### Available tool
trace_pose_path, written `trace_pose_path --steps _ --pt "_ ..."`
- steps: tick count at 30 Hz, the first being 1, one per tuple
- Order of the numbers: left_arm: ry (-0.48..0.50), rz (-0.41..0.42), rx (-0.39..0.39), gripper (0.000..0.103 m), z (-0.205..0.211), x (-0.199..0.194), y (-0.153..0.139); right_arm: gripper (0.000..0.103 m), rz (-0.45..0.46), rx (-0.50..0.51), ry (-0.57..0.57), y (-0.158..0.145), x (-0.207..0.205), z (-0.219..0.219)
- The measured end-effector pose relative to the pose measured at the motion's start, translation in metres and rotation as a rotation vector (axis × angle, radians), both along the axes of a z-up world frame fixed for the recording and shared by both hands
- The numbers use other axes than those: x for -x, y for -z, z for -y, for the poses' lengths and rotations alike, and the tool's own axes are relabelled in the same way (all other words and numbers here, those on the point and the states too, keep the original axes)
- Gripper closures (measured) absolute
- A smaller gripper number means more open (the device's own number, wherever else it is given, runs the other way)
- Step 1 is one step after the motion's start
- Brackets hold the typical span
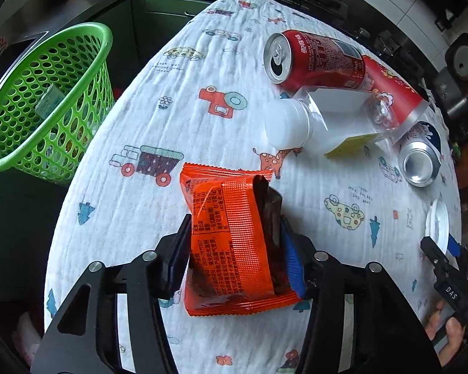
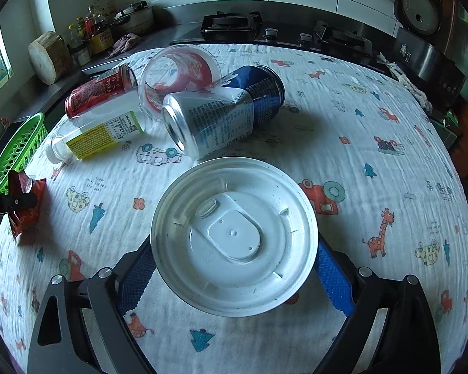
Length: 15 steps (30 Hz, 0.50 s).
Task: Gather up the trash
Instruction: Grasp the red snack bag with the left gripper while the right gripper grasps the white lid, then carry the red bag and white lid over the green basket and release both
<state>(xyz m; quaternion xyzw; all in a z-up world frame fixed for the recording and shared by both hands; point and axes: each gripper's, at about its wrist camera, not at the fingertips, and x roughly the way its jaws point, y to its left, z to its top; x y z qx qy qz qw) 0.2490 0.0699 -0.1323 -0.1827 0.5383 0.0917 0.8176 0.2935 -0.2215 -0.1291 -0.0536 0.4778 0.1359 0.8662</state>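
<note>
The left hand-held gripper (image 1: 235,249) is clamped on one orange snack wrapper (image 1: 231,243). One green basket (image 1: 46,99) stands beyond it to the left. Ahead to its right lie two cans (image 2: 224,118), one clear bottle (image 2: 99,134) and one clear cup (image 2: 177,74). The right hand-held gripper (image 2: 234,265) grips one white lid (image 2: 234,237) across its width. A cartoon-print cloth (image 2: 374,118) covers the bench, in a tiled kitchen.

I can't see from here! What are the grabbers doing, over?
Left gripper shut on orange wrapper. Right gripper clamps white lid. Green basket left of table, path clear. Cans, bottle remain.
</note>
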Motion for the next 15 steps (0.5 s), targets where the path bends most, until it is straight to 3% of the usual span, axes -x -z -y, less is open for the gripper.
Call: trace_pose_path --steps 3,15 --pt "0.015 0.015 0.006 0.061 -0.003 0.005 -0.002 0.013 0.004 -0.017 -0.009 -0.006 0.009 -0.002" --pt "0.054 0.112 0.034 0.064 -0.020 0.036 -0.026 0.013 0.024 -0.091 -0.094 -0.035 0.036 -0.039"
